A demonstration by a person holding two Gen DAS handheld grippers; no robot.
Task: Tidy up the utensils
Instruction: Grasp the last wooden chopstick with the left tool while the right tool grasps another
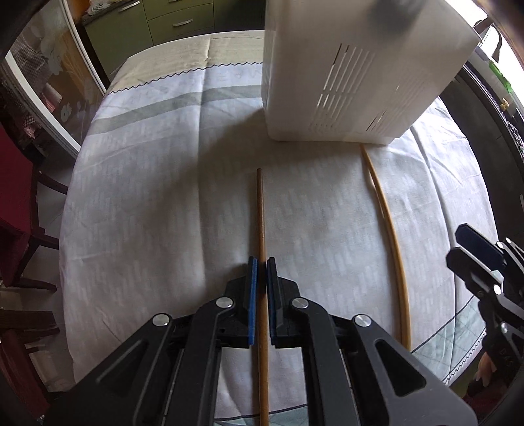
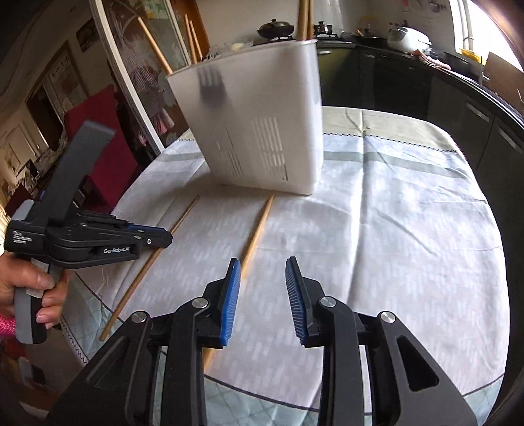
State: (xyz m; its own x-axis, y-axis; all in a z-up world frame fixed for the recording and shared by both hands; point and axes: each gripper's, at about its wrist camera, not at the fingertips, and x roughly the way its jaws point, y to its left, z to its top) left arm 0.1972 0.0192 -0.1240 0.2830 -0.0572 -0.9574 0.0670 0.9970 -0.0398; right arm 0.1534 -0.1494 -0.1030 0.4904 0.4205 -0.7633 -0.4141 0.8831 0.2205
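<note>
Two wooden chopsticks (image 1: 261, 213) (image 1: 389, 222) are lying parallel on the table (image 1: 147, 196) before the upright white slotted holder (image 1: 344, 82).

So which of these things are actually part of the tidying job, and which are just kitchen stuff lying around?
Part of the job:
- darker chopstick, clamped in the left gripper
- paler chopstick, lying on the tablecloth
- white utensil holder, with chopsticks already standing in it
- right gripper, open

Just lying about:
- wok on the stove
- rice cooker
- red chair
</note>
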